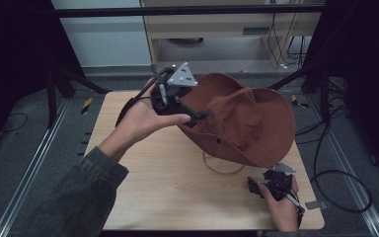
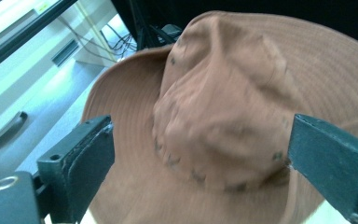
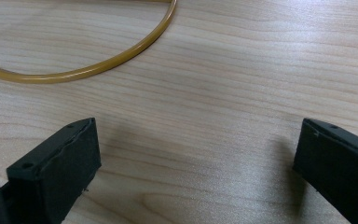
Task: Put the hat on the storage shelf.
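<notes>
The brown hat [image 1: 242, 118] sits tilted over the far right part of the worktop [image 1: 168, 192], crown toward you and crumpled, one brim edge raised and the other resting near a yellow ring [image 1: 222, 168] that lies flat beneath it. In the left gripper view the crown [image 2: 214, 107] lies between your left fingers [image 2: 81, 163], which stand wide apart and do not press on the cloth. From above, the left gripper [image 1: 200, 116] is at the crown's near side, tips pointing into the hat.

If you mean to grip again, I would take the crown where the fabric is bunched, close slowly, and watch that the soft cloth does not slide out; the brim looks floppy and would probably sag if lifted from one side.

Your left hand [image 1: 143, 121] comes in from the left with the wrist cocked, gripper roughly level. Your right gripper [image 1: 271, 185] rests low near the worktop's near right corner, fingers [image 3: 60, 163] wide open with bare wood between them, aimed toward the ring.
</notes>
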The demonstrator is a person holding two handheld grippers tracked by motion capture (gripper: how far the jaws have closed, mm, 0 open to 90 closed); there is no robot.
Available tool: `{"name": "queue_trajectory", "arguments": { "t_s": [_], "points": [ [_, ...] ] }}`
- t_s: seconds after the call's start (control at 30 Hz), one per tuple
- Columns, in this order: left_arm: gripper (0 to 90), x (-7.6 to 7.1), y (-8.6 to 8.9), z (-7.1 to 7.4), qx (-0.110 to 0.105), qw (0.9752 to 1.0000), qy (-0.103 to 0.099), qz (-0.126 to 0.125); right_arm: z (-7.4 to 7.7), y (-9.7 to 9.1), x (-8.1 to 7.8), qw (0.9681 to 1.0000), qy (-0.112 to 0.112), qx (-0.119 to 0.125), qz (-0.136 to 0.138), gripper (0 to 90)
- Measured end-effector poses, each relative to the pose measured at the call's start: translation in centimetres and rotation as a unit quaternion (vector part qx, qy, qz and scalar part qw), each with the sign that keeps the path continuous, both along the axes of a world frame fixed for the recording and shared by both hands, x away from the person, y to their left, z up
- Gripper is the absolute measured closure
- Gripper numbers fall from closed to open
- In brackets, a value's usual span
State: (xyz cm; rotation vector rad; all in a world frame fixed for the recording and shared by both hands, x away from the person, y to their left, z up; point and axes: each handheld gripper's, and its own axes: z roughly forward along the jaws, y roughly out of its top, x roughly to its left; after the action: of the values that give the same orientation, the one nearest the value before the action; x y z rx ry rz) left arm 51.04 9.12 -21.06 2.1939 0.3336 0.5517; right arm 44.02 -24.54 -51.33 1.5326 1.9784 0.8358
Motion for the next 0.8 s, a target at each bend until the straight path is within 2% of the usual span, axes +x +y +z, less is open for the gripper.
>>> {"name": "queue_trajectory", "arguments": {
  "t_s": [0.13,0.3,0.47,0.6,0.67,0.8],
  "points": [
    [6.2,-0.3,2.8,-0.9,-0.017,0.9998,0.001,0.011,0.0,0.0,0.0,1.0,0.001,0.001,-0.002,0.4],
    [4.9,-0.9,5.6,-2.2,-0.021,0.9996,0.002,0.021,0.0,0.0,0.0,1.0,-0.001,0.003,-0.001,0.5],
    [4.3,-1.3,7.8,-4.2,-0.021,0.9991,0.01,0.036,0.0,0.0,0.0,1.0,-0.001,0.002,-0.001,0.4],
    [4.3,-1.6,9.5,-6.2,-0.023,0.9983,0.026,0.046,0.0,0.0,0.0,1.0,-0.001,0.001,-0.001,0.4],
    [4.3,-1.6,10.3,-7.7,-0.033,0.9975,0.036,0.051,0.0,0.0,0.0,1.0,-0.001,0.002,-0.001,0.4],
    [4.3,-1.2,11.5,-10.8,-0.026,0.9956,0.052,0.074,0.0,0.0,0.0,1.0,-0.001,0.002,-0.001,0.4]
  ]
}}
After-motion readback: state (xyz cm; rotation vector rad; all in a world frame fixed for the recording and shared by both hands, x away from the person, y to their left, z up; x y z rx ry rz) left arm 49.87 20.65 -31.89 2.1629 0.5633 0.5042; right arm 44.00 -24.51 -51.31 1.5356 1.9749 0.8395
